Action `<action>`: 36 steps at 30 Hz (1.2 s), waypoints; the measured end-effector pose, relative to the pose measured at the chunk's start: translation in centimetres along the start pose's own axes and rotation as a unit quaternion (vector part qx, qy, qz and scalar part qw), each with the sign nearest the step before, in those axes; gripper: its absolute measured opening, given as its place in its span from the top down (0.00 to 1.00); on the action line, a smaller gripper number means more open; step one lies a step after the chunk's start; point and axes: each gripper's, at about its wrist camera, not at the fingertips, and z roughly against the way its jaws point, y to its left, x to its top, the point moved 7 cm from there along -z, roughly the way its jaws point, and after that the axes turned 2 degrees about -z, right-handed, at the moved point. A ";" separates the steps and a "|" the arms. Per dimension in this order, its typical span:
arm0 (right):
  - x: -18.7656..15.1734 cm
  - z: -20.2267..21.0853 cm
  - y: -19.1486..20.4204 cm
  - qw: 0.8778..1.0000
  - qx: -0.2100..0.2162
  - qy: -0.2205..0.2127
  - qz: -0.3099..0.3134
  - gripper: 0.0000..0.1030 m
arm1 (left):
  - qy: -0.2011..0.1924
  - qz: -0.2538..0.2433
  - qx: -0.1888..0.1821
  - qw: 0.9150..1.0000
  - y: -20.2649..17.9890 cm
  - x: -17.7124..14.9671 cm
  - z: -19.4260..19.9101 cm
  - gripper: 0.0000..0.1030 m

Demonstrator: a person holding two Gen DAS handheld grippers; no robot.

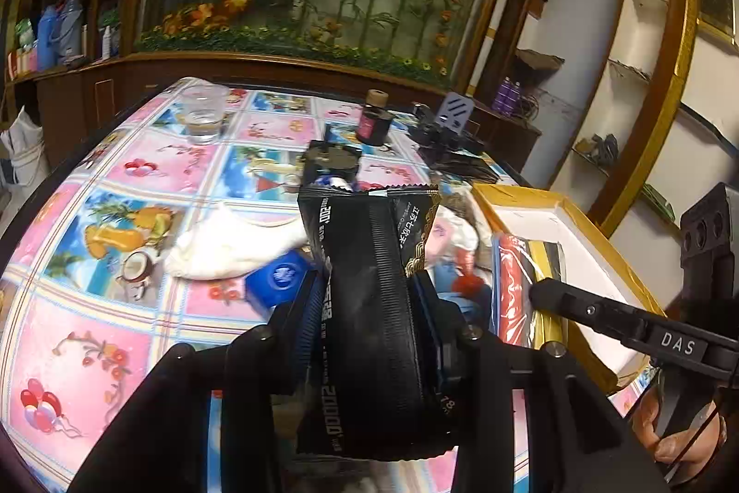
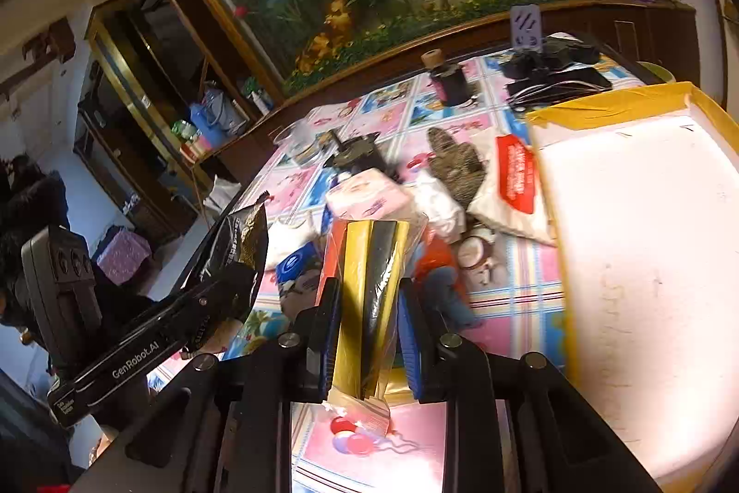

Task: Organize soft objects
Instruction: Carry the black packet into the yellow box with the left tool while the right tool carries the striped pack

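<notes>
I find my left gripper (image 1: 367,299) clamped on a black snack pouch (image 1: 369,289), which stands upright between the 2 blue-padded jaws above the patterned tablecloth (image 1: 115,336), its serrated top edge toward 12 o'clock. My right gripper (image 2: 367,322) is closed around a clear-wrapped packet of red, yellow and black strips (image 2: 369,280), held just off the left wall of the yellow-rimmed white box (image 2: 623,262) at 3 o'clock. Loose on the cloth at 12 o'clock of it lie a pink tissue pack (image 2: 365,197) and a red-labelled wipes pack (image 2: 512,183).
</notes>
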 end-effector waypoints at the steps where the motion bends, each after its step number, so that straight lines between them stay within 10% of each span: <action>1: 0.2 0.4 -0.4 1.000 0.000 -0.004 -0.005 0.76 | 0.001 -0.006 -0.001 1.000 -0.7 0.2 -0.2 0.64; 21: 7.3 9.5 -12.5 0.994 -0.075 -0.053 -0.059 0.76 | 0.067 -0.091 -0.071 0.991 -16.6 3.5 -7.9 0.64; 36: 12.3 2.0 -22.9 0.980 -0.163 0.054 -0.099 0.76 | 0.168 -0.069 -0.041 0.983 -20.3 3.2 -20.1 0.64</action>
